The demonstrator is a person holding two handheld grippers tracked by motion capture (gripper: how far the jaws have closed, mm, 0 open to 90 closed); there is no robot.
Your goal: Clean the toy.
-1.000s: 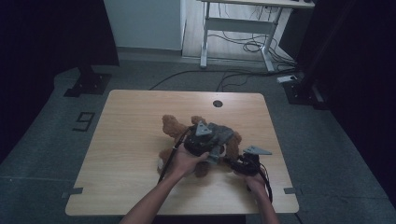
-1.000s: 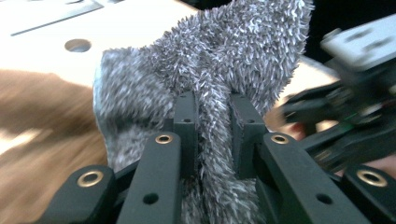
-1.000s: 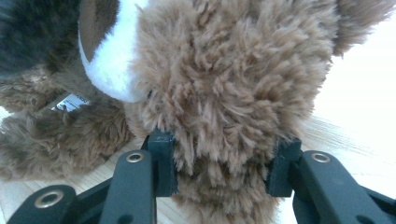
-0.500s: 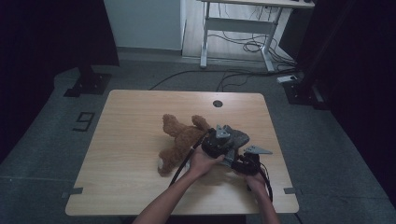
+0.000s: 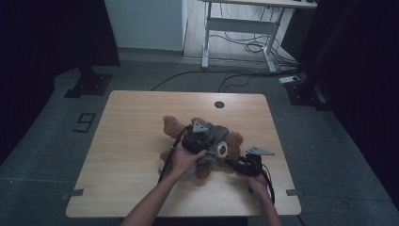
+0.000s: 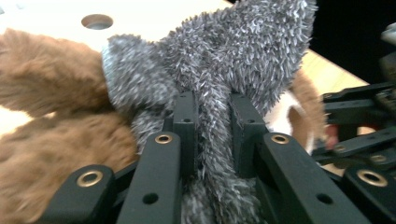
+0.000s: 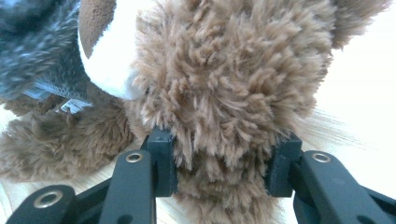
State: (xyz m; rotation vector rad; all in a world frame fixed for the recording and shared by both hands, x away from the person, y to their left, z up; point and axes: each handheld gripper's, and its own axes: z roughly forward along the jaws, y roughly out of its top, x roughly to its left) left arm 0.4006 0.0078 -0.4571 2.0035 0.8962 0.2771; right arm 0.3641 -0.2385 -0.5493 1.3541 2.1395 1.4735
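You are working on one brown teddy bear (image 5: 188, 129), shaggy, with a white muzzle and a fuzzy grey cloth (image 6: 243, 60) draped over it. It is lying near the middle of the wooden table (image 5: 131, 117), toward your side. Your left gripper (image 6: 212, 135) is pinching a fold of the grey cloth, jaws nearly together on it. Your right gripper (image 7: 222, 163) is clamping a thick tuft of the bear's brown fur near its muzzle. You are using two grippers on one bear with one cloth.

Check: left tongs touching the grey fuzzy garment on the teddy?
Touching. The left gripper view shows the left tongs pinched shut on a fold of the grey fuzzy garment, pads pressed into it.
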